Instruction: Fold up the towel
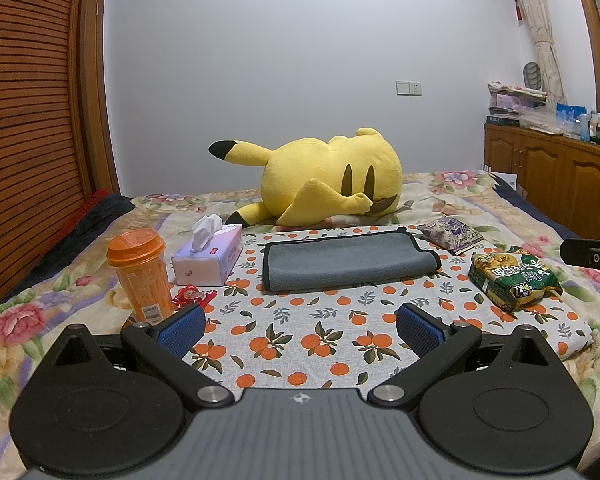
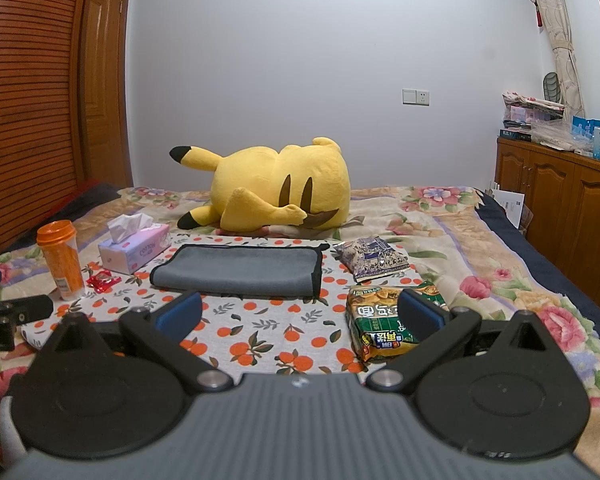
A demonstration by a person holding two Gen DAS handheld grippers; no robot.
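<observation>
A grey towel (image 1: 348,260) with a black hem lies folded into a long flat band on the orange-print cloth (image 1: 300,332). It also shows in the right wrist view (image 2: 240,270). My left gripper (image 1: 300,326) is open and empty, well short of the towel's near edge. My right gripper (image 2: 300,314) is open and empty, also short of the towel, its right finger over a green noodle packet (image 2: 380,320). Each gripper shows at the edge of the other's view.
A yellow plush toy (image 1: 328,180) lies behind the towel. An orange bottle (image 1: 140,272), a tissue box (image 1: 208,260) and a red wrapper (image 1: 190,296) are to the left. A purple snack bag (image 1: 452,234) and the green noodle packet (image 1: 512,276) are to the right. Wooden cabinets (image 2: 560,208) stand at right.
</observation>
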